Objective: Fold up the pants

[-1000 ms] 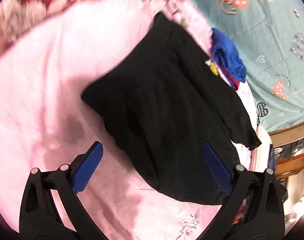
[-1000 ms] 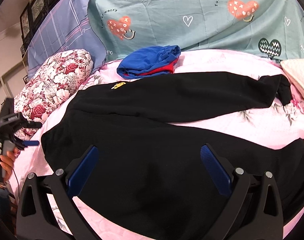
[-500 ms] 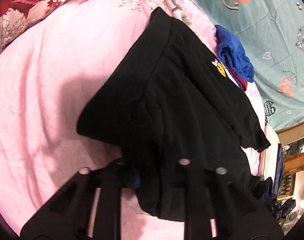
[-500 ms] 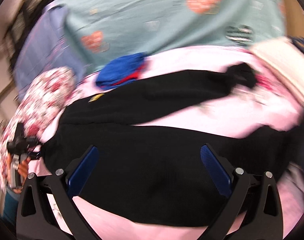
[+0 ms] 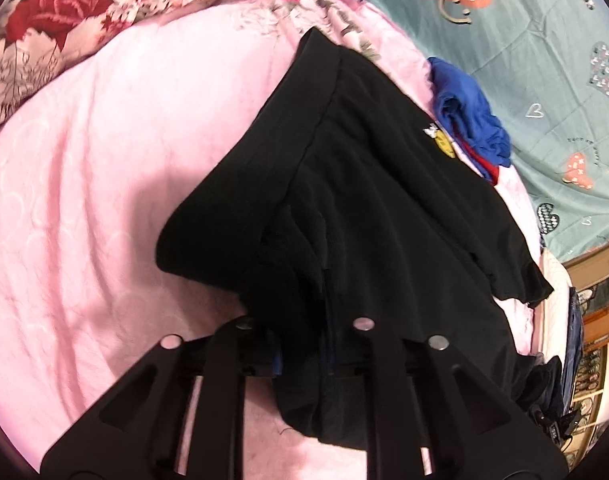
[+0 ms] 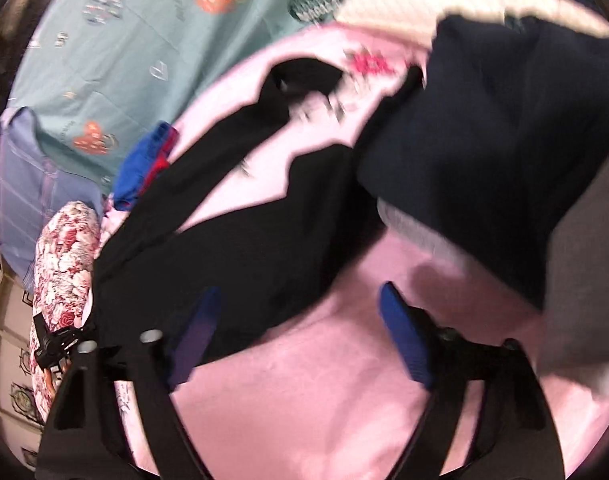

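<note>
Leftmost, the left gripper is clamped on the waist end of the black pants, which trail toward two o'clock across the pink bed. Soft and limp, they want hem grips; the right gripper gapes wide, holding nothing.

Left tool now closed on the waist corner of the black pants, where 1 second ago spread wide just above the cloth. That corner now bunched and lifted off the pink bed cover, folds running up from the grip. Right tool now swung toward the leg ends, no longer over the middle of the pants; blue fingers apart, 1 over the hem, the other over bare pink cover. Dark folded clothes now in the right view, much blurred.
</note>
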### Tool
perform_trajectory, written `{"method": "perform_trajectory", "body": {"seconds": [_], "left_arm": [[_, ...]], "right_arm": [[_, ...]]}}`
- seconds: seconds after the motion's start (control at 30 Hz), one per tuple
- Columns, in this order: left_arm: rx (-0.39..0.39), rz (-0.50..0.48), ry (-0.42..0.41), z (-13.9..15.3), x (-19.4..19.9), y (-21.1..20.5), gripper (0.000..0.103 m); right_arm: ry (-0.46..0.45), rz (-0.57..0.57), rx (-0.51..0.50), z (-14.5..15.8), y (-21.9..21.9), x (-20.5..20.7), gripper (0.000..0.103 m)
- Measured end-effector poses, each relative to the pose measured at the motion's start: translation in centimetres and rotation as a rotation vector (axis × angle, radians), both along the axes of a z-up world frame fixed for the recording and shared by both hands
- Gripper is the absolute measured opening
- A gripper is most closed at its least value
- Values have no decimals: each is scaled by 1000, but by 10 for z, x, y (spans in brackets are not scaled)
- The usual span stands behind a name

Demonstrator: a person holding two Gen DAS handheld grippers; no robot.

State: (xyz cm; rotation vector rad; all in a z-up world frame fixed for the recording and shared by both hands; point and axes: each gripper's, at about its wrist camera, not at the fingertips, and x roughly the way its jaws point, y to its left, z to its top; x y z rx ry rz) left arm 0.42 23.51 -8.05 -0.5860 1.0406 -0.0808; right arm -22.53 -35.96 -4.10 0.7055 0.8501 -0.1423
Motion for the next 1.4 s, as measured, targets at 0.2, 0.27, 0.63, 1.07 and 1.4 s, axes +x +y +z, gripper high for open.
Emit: {"method": "perform_trajectory", "body": {"seconds": [0.2,0.27,0.63,1.07,1.4], "left_arm": [[31,-14,-9,4,10,-6,12],[26,-23,-18,10,15,-5,9],[-78,92,-246,103,-18,80,8],[-16,129,-99,32,-46,107,12],[29,149,-101,35,-47,103,12]], "right_arm": [[-8,-59,-27,-9,-11,32,52],[-3,-73,-72,-5,-16,41,26],[-216,23,-49,49,7,22,3],[-38,-56,185,-21,-7,-44,79],[74,-74,-145,-24,-21,-5,65]]}}
